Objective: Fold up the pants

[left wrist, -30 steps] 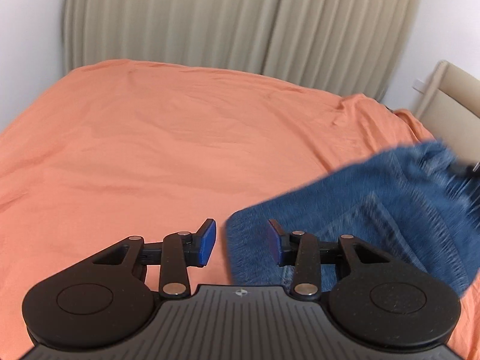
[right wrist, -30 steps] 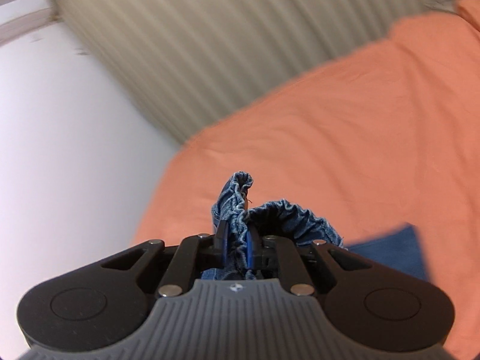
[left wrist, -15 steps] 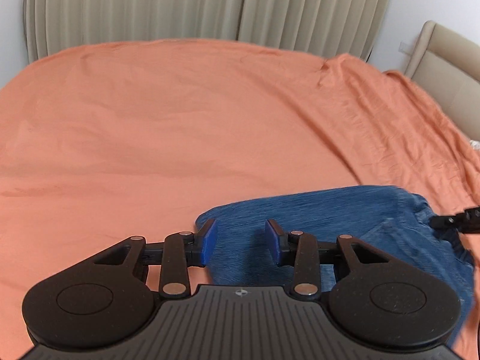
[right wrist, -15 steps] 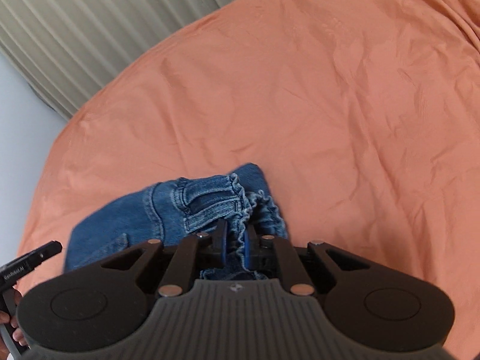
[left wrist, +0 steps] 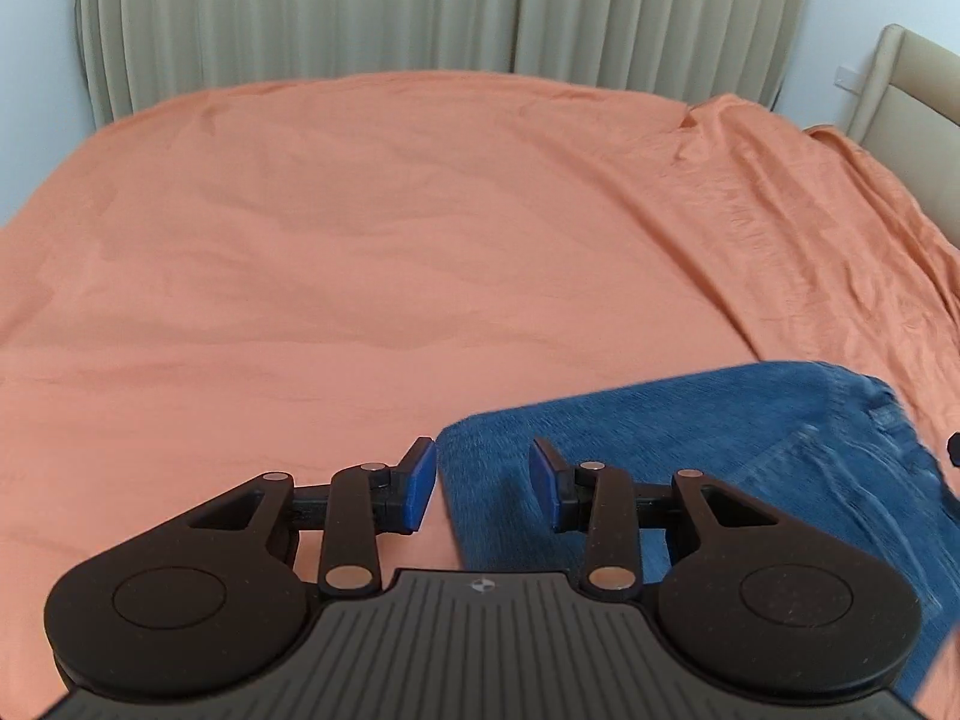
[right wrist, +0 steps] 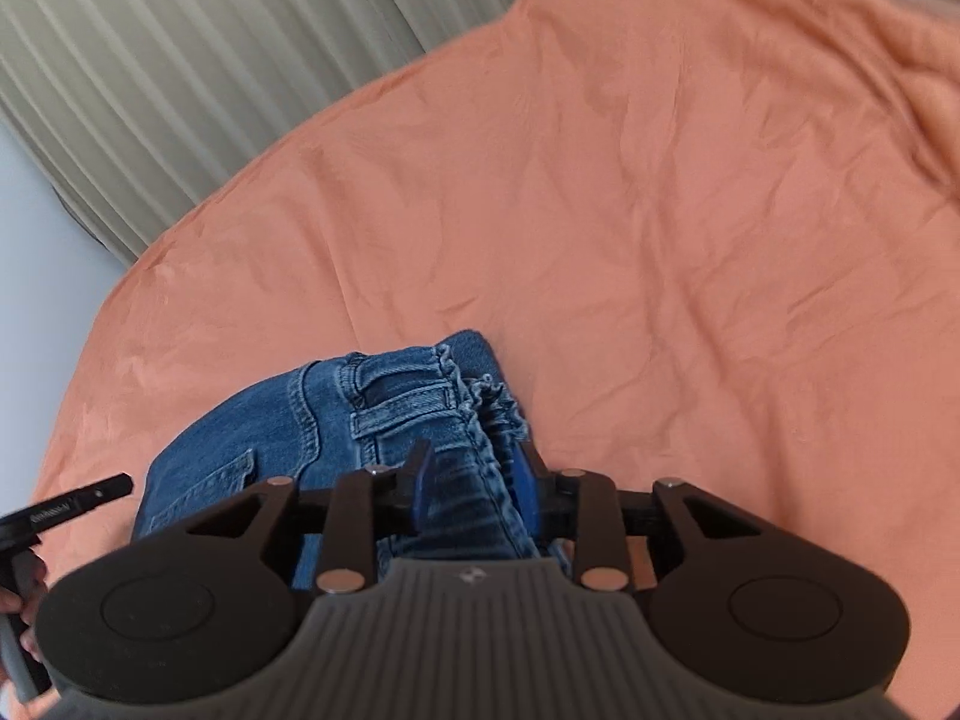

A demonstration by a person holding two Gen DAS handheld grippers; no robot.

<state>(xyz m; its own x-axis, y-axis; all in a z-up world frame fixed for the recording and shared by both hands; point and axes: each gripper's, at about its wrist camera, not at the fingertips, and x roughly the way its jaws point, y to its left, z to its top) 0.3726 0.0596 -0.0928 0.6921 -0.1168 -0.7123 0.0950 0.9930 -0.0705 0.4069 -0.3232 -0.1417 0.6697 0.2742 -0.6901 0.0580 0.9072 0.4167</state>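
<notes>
An orange bedsheet (left wrist: 372, 252) covers the whole bed, smooth across the middle and creased toward the far right, where a fold bunches up. Behind the bed hang beige pleated curtains (left wrist: 360, 6) against a pale wall, and a cream padded headboard (left wrist: 900, 84) stands at the far right.

The pants (left wrist: 690, 450), blue denim, lie flat on the near right part of the sheet. The left gripper (left wrist: 483, 483) hovers above their left edge with its blue pads spread and nothing between them. The right gripper (right wrist: 471, 489) has its fingers apart around the gathered waistband, the cloth lying loose between them, belt loops and a back pocket showing.

There is small white writing on the black tool at the left edge of the right view, too small to read.
</notes>
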